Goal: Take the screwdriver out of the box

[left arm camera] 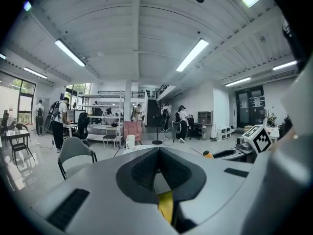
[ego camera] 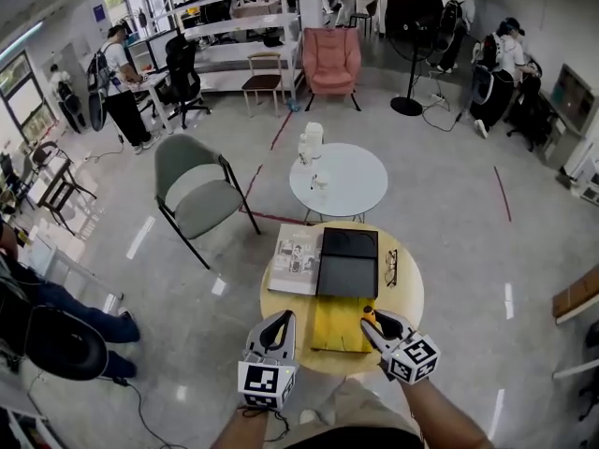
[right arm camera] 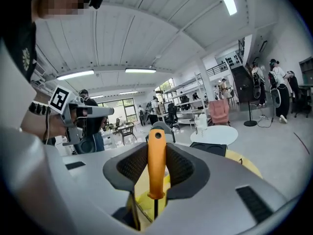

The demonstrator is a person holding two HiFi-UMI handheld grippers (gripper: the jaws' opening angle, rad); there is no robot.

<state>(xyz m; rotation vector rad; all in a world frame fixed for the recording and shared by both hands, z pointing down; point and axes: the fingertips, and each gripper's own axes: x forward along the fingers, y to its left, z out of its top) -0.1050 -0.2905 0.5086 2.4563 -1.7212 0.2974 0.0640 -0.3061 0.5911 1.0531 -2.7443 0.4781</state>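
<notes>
My right gripper (ego camera: 372, 324) is shut on the orange handle of the screwdriver (ego camera: 369, 313) and holds it above the right edge of the flat yellow box (ego camera: 335, 325) on the round wooden table (ego camera: 412, 297). In the right gripper view the handle (right arm camera: 156, 163) stands upright between the pads, and its thin dark shaft runs down toward the yellow box (right arm camera: 142, 199). My left gripper (ego camera: 280, 324) hovers over the box's left side. Its fingertips meet with nothing between them in the left gripper view (left arm camera: 159, 153), where a strip of yellow (left arm camera: 166, 205) shows below.
A black case (ego camera: 348, 262), a magazine (ego camera: 296, 258) and a pair of glasses (ego camera: 390, 267) lie on the far half of the table. Beyond it stand a white round table (ego camera: 351, 183) and a grey chair (ego camera: 198, 195). Several people work around the room's edges.
</notes>
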